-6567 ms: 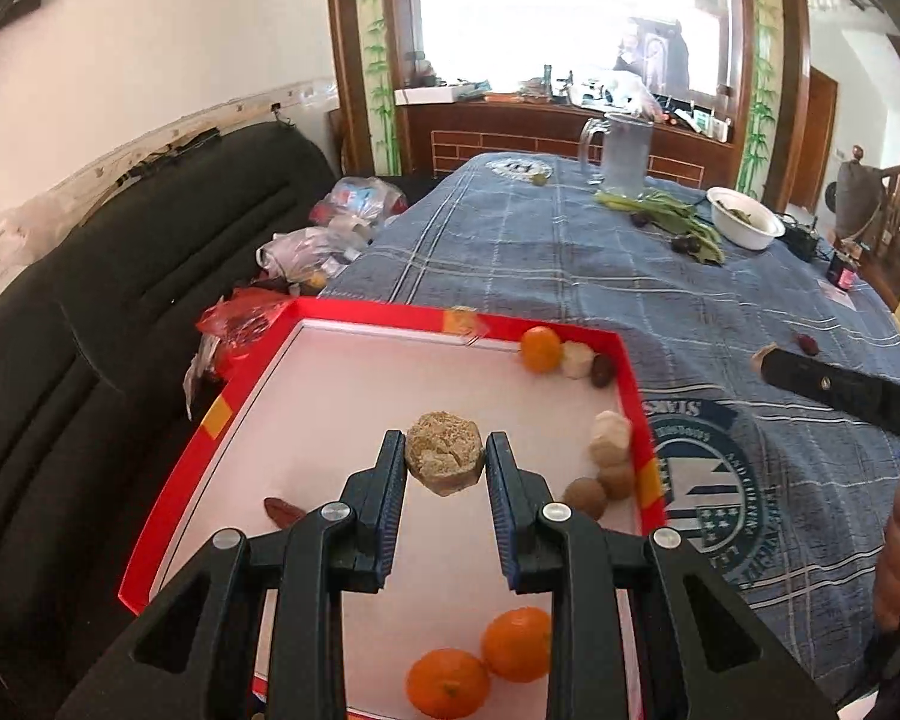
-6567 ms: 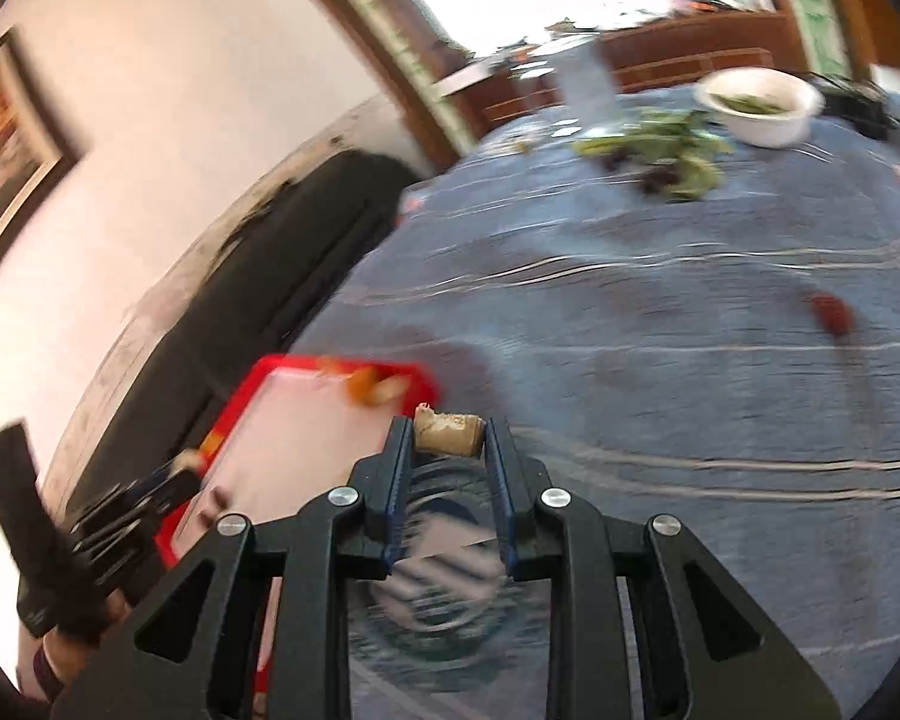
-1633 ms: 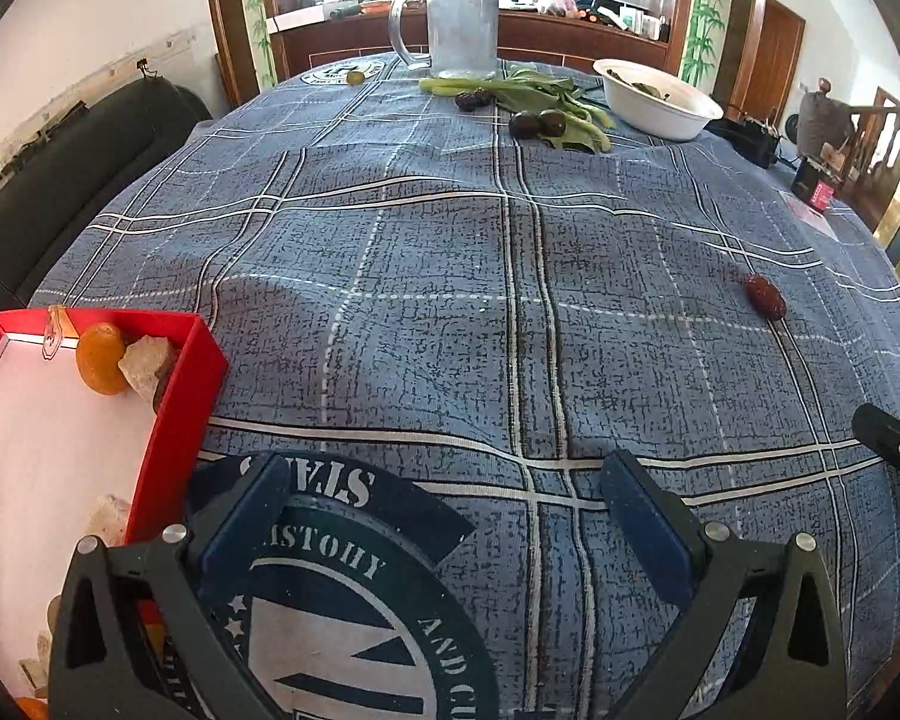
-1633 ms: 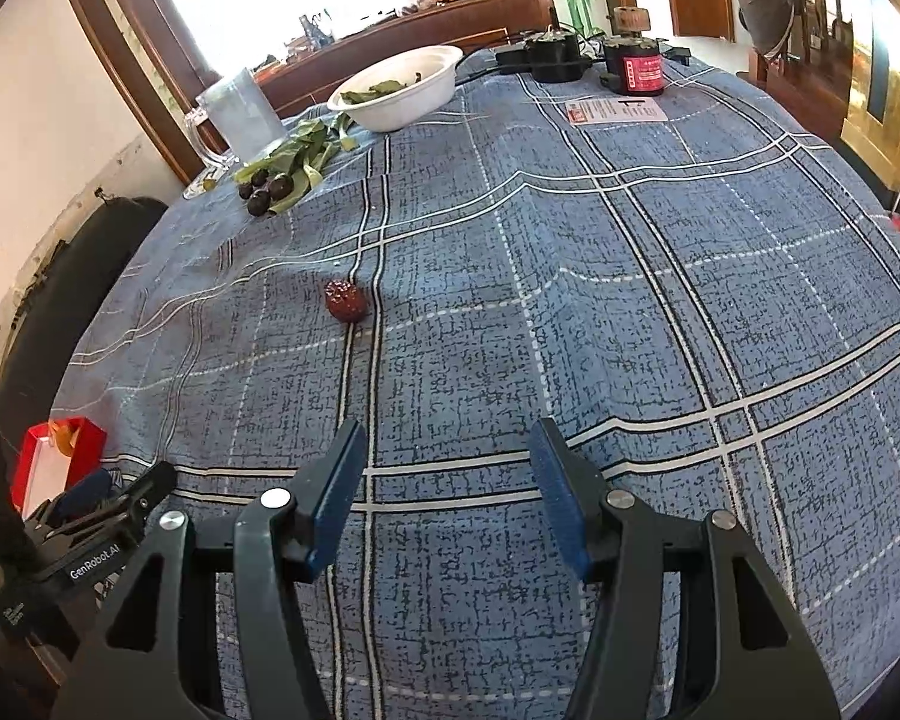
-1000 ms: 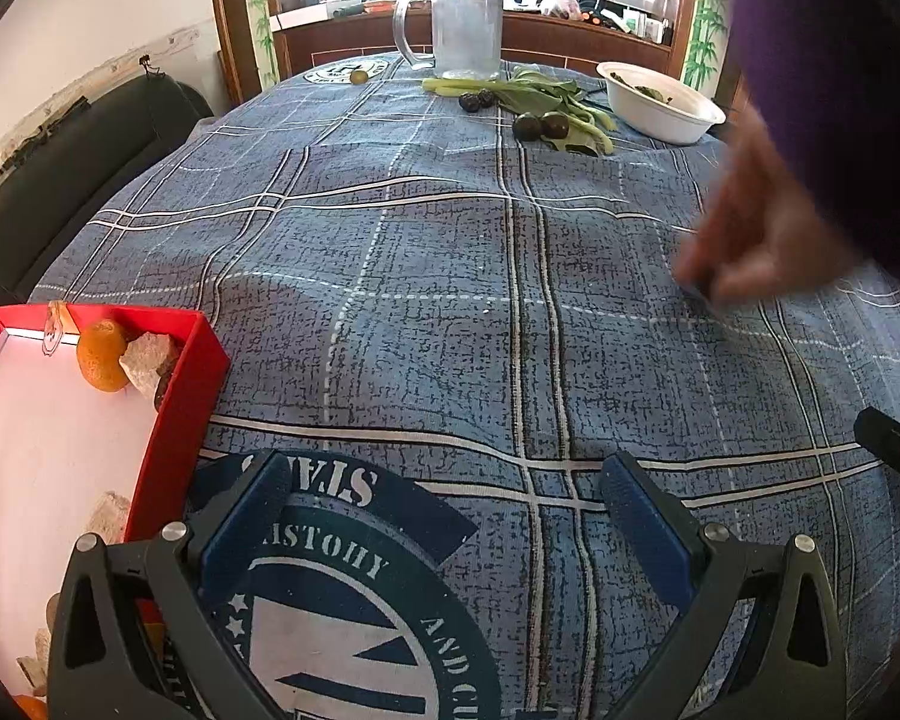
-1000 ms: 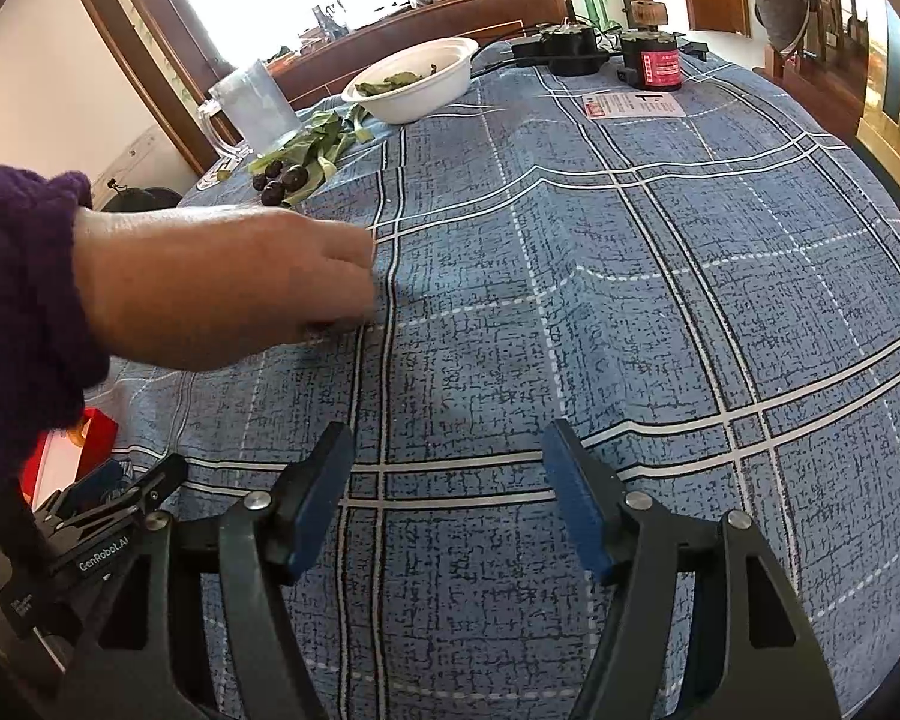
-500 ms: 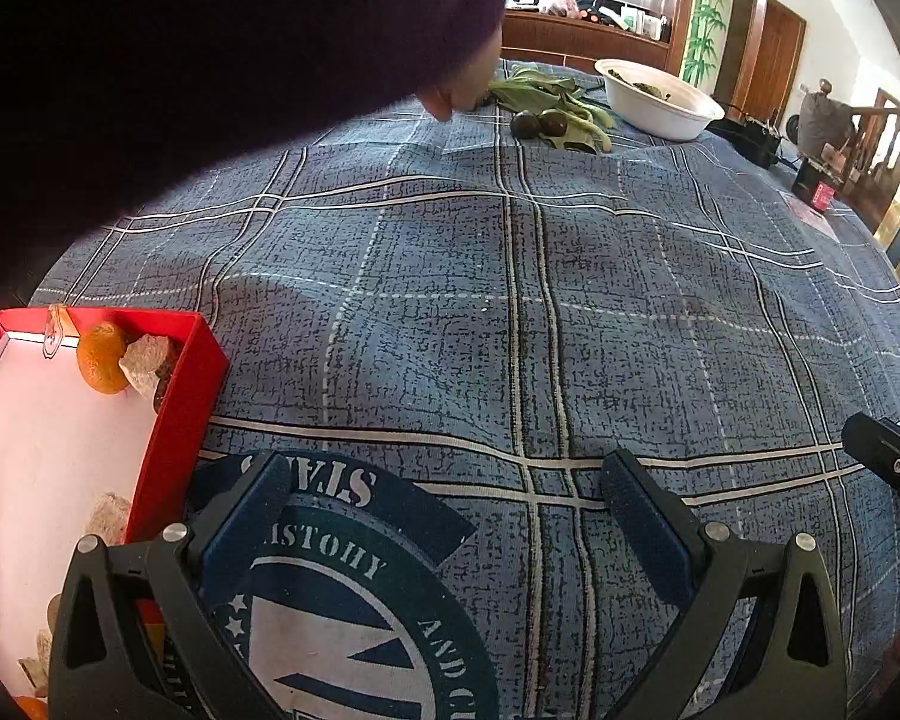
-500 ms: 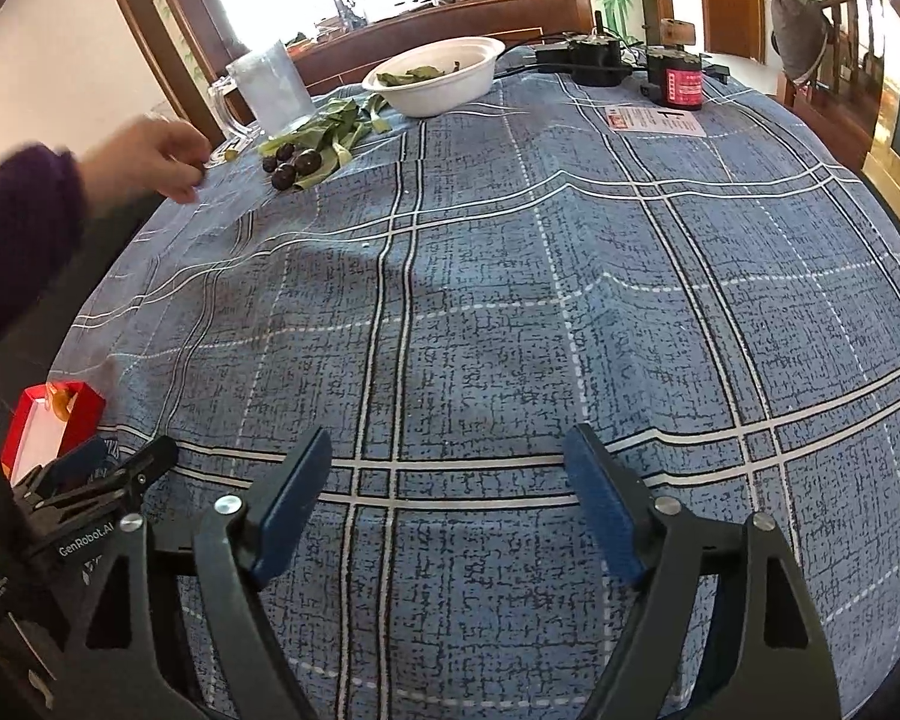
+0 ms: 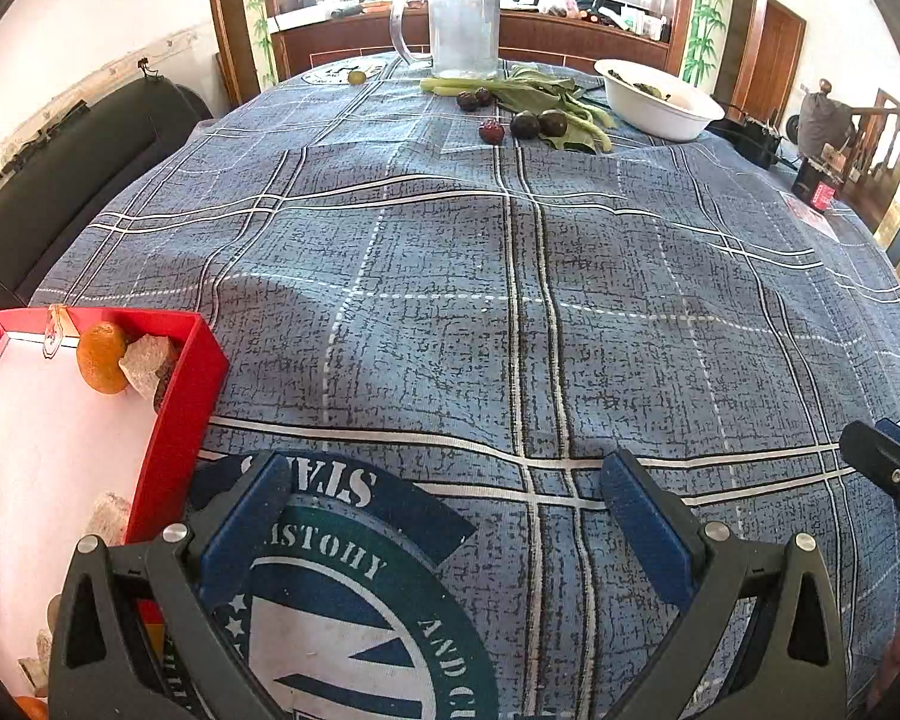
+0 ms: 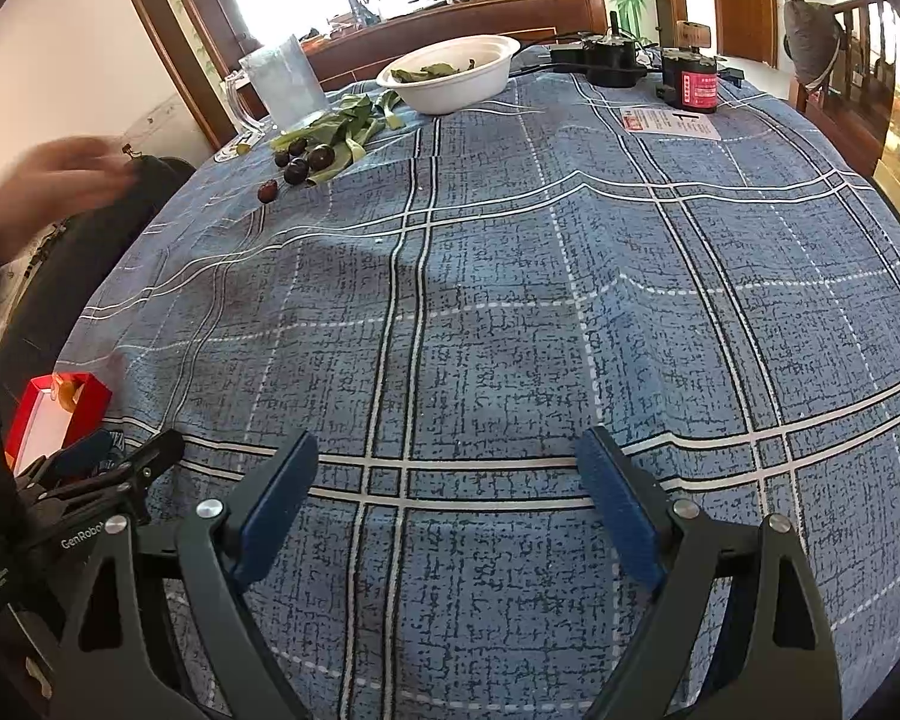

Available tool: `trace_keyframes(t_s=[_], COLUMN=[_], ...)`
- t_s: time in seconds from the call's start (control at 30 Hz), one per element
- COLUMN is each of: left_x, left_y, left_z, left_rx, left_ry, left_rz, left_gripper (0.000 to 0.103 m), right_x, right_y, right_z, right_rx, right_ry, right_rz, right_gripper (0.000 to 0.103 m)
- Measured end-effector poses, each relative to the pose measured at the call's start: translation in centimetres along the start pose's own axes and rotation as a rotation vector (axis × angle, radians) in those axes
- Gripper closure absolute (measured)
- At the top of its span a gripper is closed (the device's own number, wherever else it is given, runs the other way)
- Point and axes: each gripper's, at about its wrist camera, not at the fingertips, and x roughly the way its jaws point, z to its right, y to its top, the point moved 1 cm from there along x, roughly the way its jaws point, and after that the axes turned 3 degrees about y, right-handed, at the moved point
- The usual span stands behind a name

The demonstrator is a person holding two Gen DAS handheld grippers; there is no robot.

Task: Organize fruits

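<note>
Here, left tongs agape, woven plaid tablecloth

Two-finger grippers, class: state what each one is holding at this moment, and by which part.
Nothing is held. The left gripper and the right gripper both stand wide open over the blue plaid tablecloth, with only cloth showing between their blue-padded fingers.

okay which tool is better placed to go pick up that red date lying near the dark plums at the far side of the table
Left, by a small margin. Both tools, left and right, are open and empty. The red date lies nearly straight ahead of the left one; for the right it sits far off to the left.
</note>
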Motion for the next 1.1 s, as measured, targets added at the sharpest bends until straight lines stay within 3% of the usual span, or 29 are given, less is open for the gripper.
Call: trace_keyframes(t_s=[0.3, 0.57, 1.1], left_x=[0.0, 0.0, 0.1], left_y=[0.0, 0.0, 0.0], left_z=[0.0, 0.0, 0.0], left_rx=[0.0, 0.0, -0.006], left_ry=[0.0, 0.0, -0.007], left_rz=[0.0, 0.0, -0.003], left_gripper=[0.001, 0.001, 0.001], right_x=[0.6, 1.7, 1.6], right_y=[-0.7, -0.8, -0.9], right_z=[-1.4, -2.7, -2.6], right_rx=[-0.106, -0.186, -0.174], right_ry=[-0.098, -0.207, -0.205], right_rz=[0.008, -0.041, -0.04], right_gripper=[0.014, 0.0, 0.0])
